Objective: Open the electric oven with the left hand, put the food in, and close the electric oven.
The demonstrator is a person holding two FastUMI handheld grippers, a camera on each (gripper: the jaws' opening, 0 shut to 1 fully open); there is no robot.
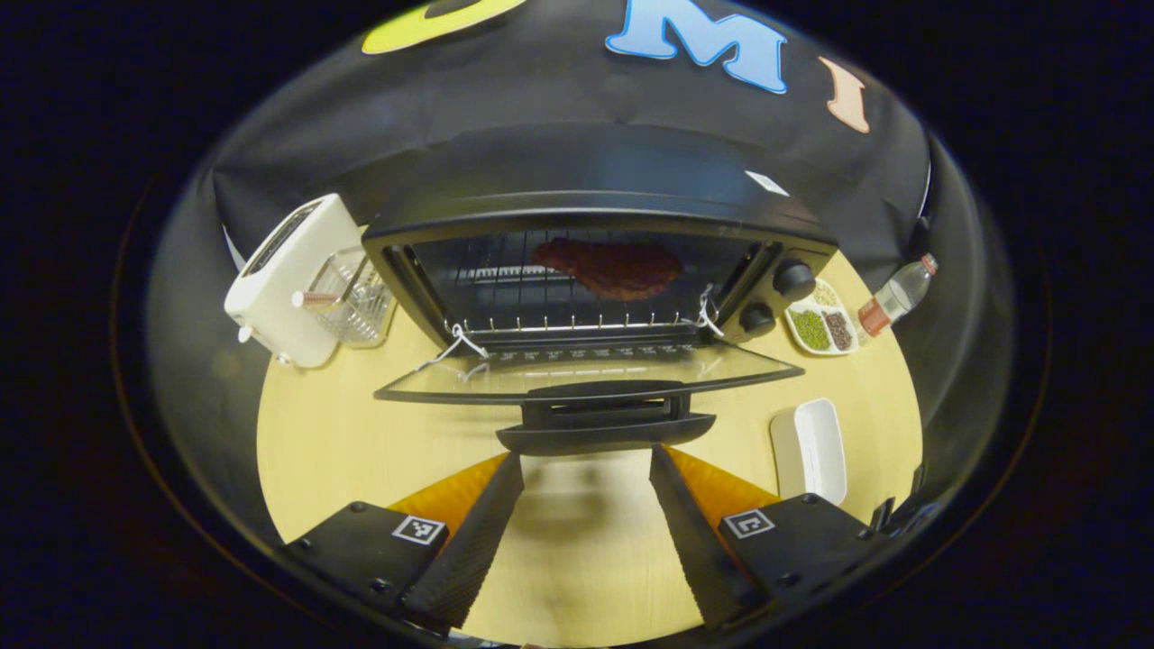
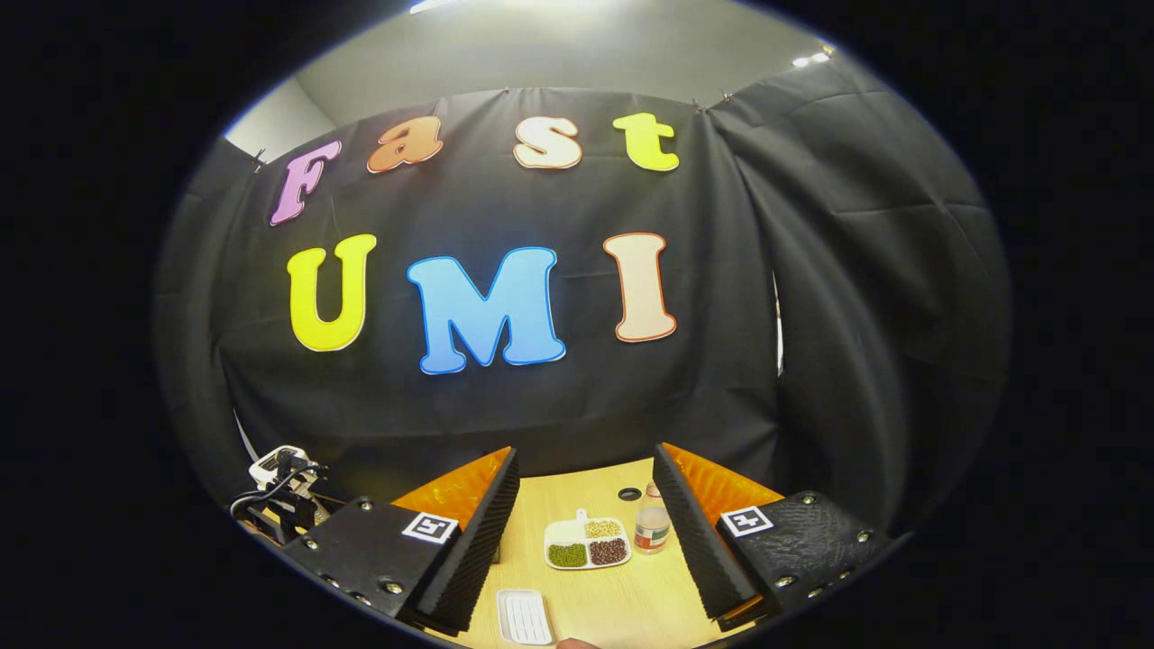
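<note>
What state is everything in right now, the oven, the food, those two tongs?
Electric oven door: open, lying flat.
Food: inside on the oven rack.
Left tongs: open, holding nothing.
Right tongs: open, holding nothing.
White tray: empty.
Divided dish: filled with beans.
Bottle: capped.

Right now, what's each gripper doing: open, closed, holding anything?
Left gripper: open, empty, facing the black electric oven's lowered glass door.
Right gripper: open, empty, above the light wooden table.

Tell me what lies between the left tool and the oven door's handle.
In the left gripper view, bare wooden table lies between the open left tool and the door handle of the oven; nothing stands there.
</note>
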